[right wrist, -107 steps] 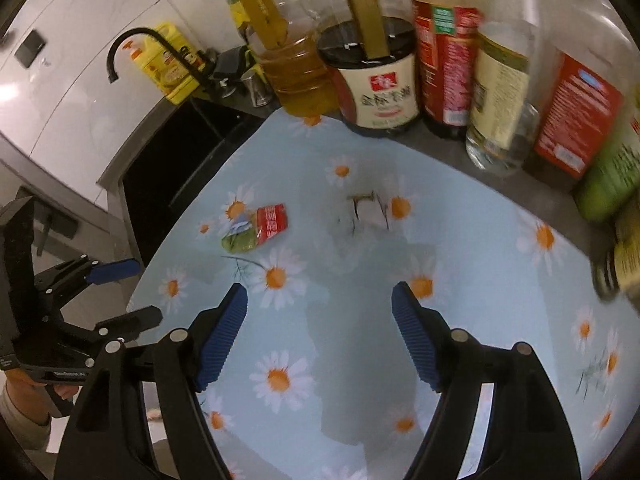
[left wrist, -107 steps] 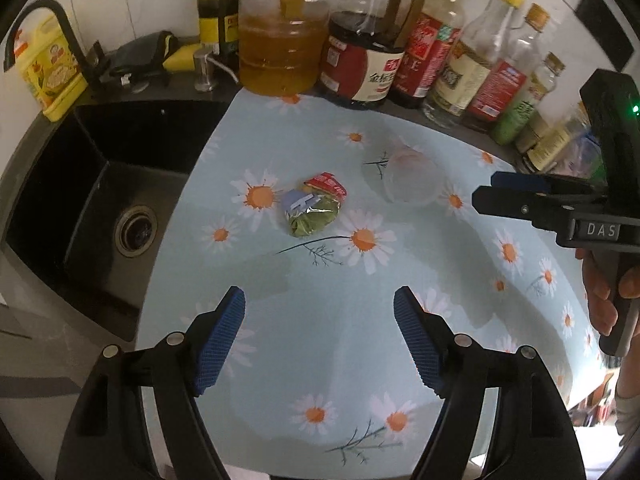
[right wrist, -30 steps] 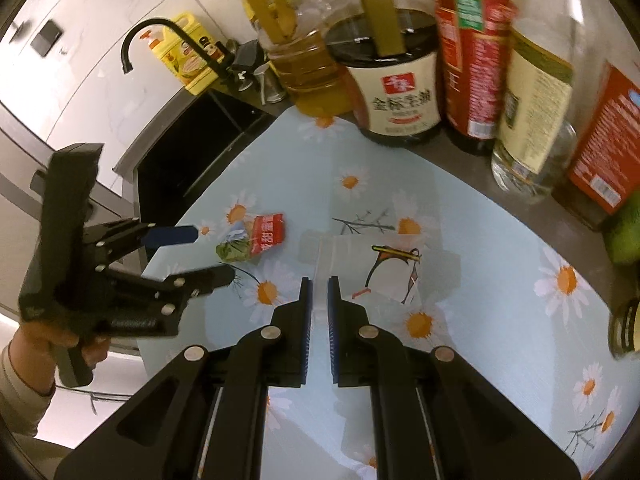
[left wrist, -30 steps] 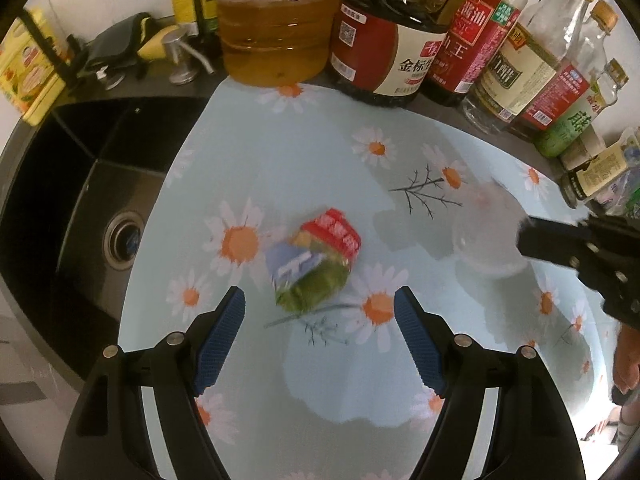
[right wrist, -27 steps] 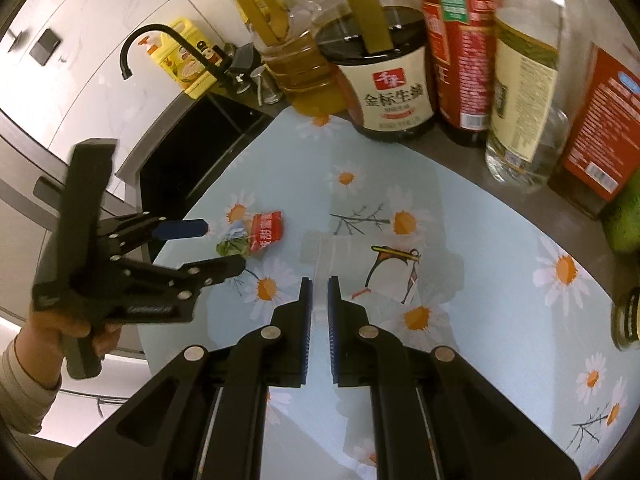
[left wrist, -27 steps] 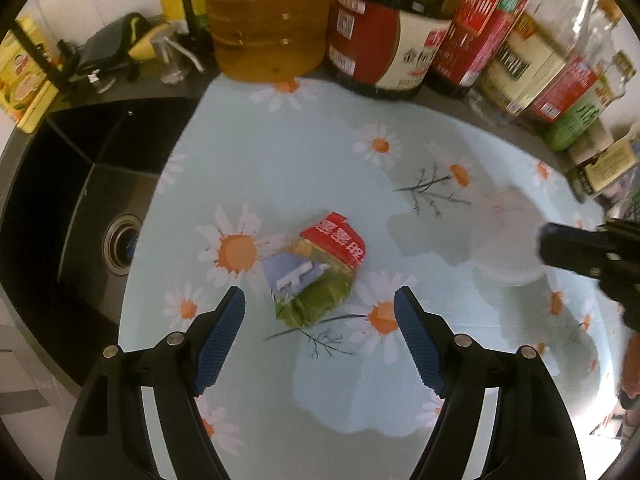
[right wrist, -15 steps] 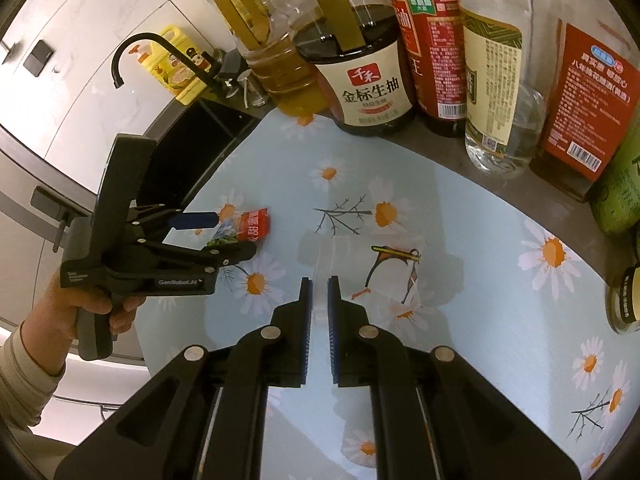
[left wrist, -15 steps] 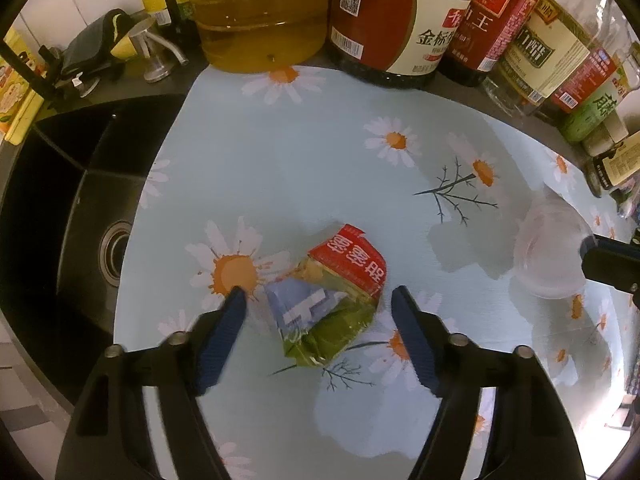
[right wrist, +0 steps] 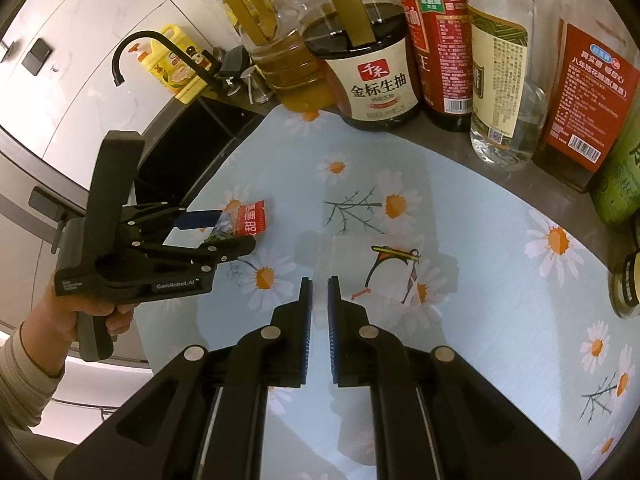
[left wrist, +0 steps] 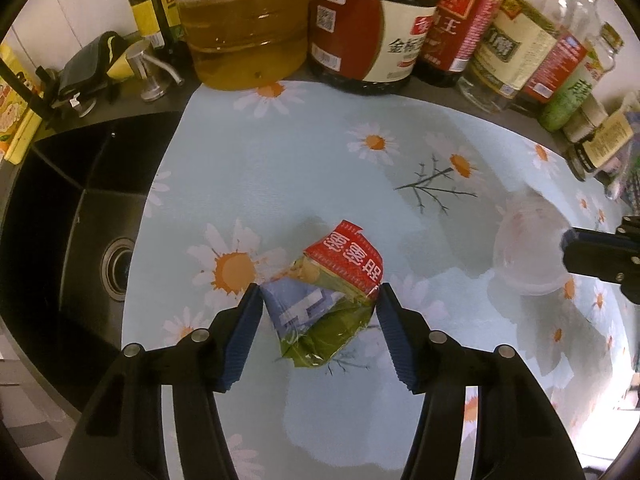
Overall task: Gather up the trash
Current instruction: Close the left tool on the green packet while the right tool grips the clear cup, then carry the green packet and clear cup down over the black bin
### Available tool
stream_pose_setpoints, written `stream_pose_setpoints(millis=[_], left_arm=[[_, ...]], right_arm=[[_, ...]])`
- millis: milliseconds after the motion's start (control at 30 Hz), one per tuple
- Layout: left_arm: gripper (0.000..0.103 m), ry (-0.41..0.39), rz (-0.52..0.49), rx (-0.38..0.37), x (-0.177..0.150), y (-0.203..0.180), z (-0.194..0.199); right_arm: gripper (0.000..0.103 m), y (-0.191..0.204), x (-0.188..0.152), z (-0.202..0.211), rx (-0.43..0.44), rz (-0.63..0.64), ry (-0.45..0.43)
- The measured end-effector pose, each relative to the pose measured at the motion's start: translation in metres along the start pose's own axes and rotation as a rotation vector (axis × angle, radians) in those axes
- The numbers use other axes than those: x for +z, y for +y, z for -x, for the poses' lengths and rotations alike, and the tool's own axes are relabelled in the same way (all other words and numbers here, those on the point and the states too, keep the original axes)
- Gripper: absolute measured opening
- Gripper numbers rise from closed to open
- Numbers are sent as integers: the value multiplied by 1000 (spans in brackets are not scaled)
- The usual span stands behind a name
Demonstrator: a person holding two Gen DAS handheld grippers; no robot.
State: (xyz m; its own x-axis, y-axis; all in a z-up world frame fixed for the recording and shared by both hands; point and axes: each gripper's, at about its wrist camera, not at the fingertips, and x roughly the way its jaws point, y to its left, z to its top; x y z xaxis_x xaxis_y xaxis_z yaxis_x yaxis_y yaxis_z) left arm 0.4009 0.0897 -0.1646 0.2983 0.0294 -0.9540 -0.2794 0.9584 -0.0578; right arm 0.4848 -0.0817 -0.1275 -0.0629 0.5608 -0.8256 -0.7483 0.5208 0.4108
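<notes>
A crumpled snack wrapper [left wrist: 340, 268], red, green and blue, lies on the daisy-print mat [left wrist: 280, 168]. My left gripper [left wrist: 320, 300] straddles it from above, its jaws closing, and both blue pads touch the wrapper's edges. The right wrist view shows the same wrapper [right wrist: 250, 220] at the left gripper [right wrist: 228, 232] tips. My right gripper [right wrist: 319, 282] is shut on the edge of a clear plastic container [right wrist: 376, 272] resting on the mat. From the left wrist view, that container [left wrist: 528, 256] sits at the right, with the right gripper [left wrist: 568, 244] pinching its rim.
Tall oil and sauce bottles [left wrist: 372, 20] line the back of the counter. A black sink [left wrist: 80, 240] drops off left of the mat, with a black faucet [right wrist: 132, 48] and a yellow bottle [right wrist: 176, 64] behind it. A hand [right wrist: 80, 312] holds the left gripper's handle.
The left gripper has come down over the wrapper and its jaws have narrowed until the pads touch it. The right gripper has stayed shut on the clear container, barely moving.
</notes>
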Motion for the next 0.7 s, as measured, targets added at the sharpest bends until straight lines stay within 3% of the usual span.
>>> stream_pose_setpoints(millis=[700], left_arm=[[56, -72, -96, -93, -85, 9, 62]], right_arm=[[9, 79, -73, 12, -85, -67, -28]])
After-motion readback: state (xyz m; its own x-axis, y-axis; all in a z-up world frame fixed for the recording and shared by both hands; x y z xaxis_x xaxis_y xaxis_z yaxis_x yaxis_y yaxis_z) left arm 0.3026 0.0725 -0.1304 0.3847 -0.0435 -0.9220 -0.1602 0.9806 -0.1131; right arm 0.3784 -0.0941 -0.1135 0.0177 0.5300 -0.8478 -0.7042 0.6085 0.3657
